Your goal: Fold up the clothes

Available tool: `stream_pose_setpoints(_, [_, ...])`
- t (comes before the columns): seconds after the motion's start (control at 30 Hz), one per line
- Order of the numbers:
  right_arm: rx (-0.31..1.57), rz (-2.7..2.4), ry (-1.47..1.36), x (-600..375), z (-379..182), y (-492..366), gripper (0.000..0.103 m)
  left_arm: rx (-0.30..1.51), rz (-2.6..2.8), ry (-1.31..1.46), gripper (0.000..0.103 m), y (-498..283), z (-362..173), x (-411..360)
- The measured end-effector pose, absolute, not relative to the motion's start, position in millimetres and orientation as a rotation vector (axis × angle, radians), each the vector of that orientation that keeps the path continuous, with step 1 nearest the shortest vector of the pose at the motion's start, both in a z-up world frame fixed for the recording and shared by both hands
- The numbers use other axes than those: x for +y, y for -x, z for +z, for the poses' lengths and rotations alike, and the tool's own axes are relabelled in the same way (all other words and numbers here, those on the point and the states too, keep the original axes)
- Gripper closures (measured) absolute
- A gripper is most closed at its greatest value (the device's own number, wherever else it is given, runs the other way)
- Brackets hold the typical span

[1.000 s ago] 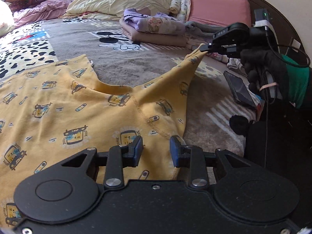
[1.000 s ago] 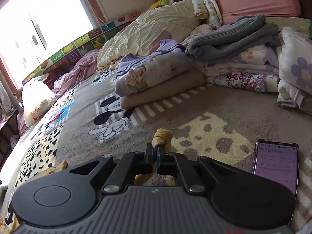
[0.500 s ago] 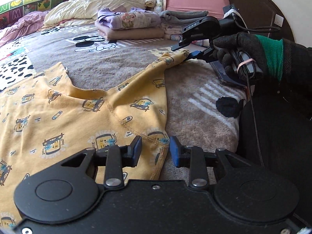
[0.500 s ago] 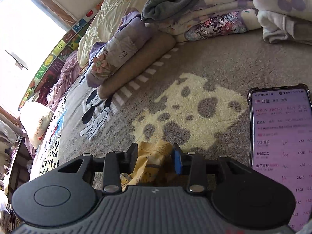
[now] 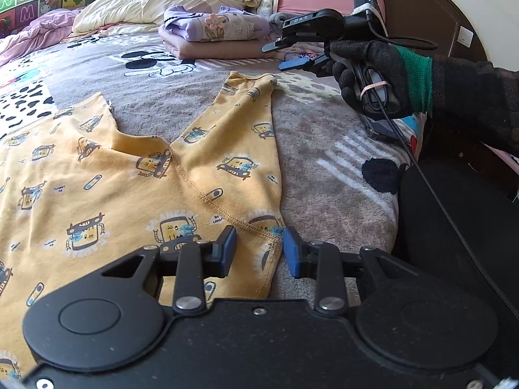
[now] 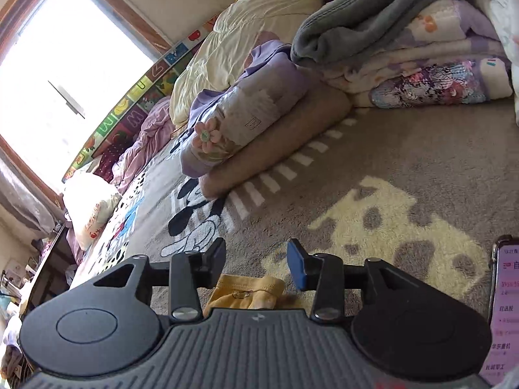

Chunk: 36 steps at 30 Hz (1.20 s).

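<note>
A yellow shirt [image 5: 136,178] lies flat on the bed blanket [image 5: 324,149], its sleeve [image 5: 240,123] stretched toward one o'clock, both the left gripper [image 5: 258,248] and right gripper [image 6: 256,259] wide and empty; folding the sleeve inward likely comes next.

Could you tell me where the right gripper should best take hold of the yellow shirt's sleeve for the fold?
Probably at the cuff, the free end of the sleeve, lying flat on the blanket. The open right gripper hovers just beyond it, so come down from above and pinch across the hem.
</note>
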State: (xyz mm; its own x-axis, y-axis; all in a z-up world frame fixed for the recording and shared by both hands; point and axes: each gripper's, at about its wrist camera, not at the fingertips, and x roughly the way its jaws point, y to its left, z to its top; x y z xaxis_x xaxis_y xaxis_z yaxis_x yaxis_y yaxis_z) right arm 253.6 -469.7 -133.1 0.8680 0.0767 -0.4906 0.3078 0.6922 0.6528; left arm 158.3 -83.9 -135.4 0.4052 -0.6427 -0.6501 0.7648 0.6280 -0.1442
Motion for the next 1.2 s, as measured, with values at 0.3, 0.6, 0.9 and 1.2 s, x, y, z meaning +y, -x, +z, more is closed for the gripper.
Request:
stream_pose_setpoints(0.3, [0.603, -0.104, -0.730, -443, -154, -257, 0.050, 0.711, -0.914, -0.218, 0.072, -150, -136, -89])
stream_pose_setpoints(0.6, [0.601, -0.054, -0.566, -431, -127, -287, 0.095, 0.651, -0.976, -0.459, 0.100, -133, -136, -103])
stream_pose_setpoints(0.9, [0.587, -0.198, -0.349, -413, -113, -258, 0.057, 0.676, -1.074, -0.385, 0.077, -133, -130, -89])
stream_pose_setpoints(1.2, [0.651, 0.216, -0.331, -310, -115, -218, 0.058, 0.684, -0.901, -0.071, 0.076, -168, -113, -42])
